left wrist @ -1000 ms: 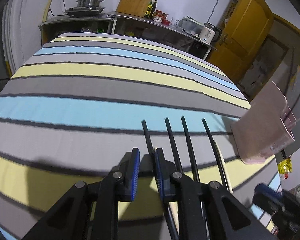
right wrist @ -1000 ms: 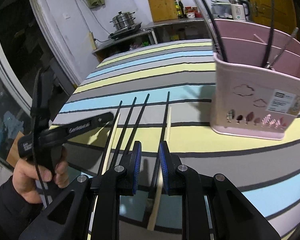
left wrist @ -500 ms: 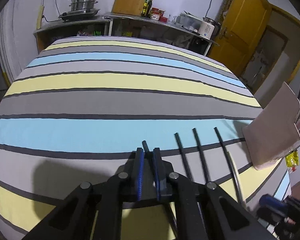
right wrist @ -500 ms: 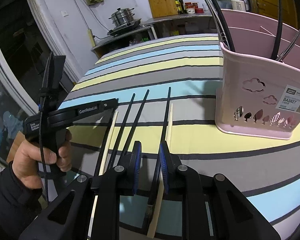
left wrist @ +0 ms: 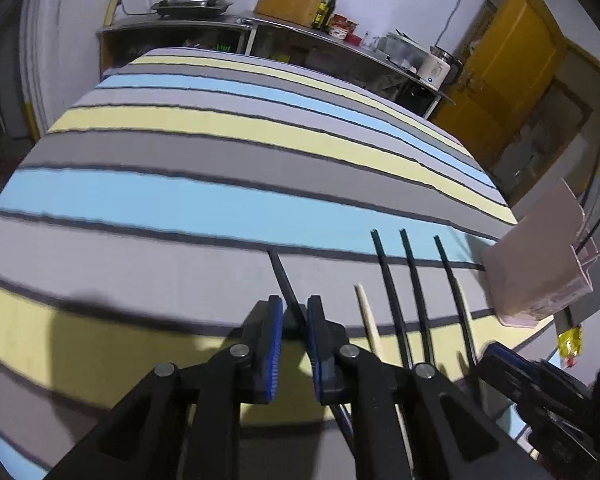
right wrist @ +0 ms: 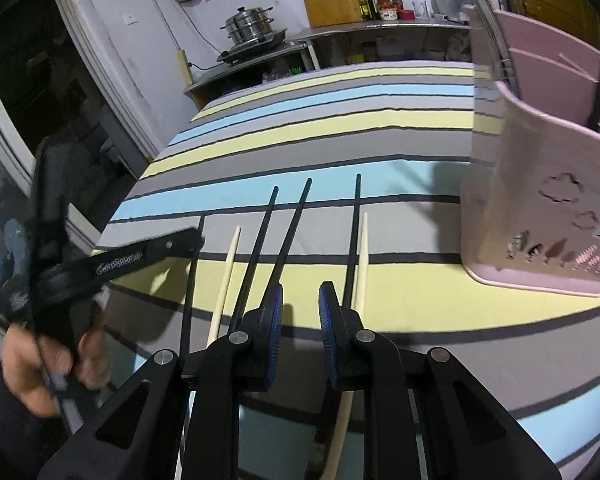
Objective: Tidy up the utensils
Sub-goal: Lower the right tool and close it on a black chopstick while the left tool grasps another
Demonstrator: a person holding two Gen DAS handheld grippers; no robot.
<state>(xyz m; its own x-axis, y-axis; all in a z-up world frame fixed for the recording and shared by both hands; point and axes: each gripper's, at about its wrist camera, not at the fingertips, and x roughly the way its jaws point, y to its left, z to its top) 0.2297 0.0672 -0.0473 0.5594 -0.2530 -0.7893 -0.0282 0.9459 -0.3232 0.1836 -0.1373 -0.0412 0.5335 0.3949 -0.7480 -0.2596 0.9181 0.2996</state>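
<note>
A thin black chopstick (left wrist: 281, 276) lies on the striped tablecloth (left wrist: 204, 208) at the table's near side, its shaft running between the blue pads of the left gripper (left wrist: 294, 322); the jaws have just been opening again after a brief squeeze, and the stick touches the right pad while a gap shows beside the left one, so the grip reads as loose, not clamped. Compared with a second ago, this stick now sits apart from the row, at about 9 o'clock of the pale wooden chopstick (left wrist: 367, 312) and the three black chopsticks (left wrist: 414, 280) that lie parallel toward 3 o'clock. The pink plastic utensil basket (right wrist: 548, 216) stands near the table's edge at 3 o'clock, cutlery upright inside. The right gripper (right wrist: 301, 312) hovers over the row with jaws apart and nothing between them. Bare cloth stretches toward 12 o'clock.
</note>
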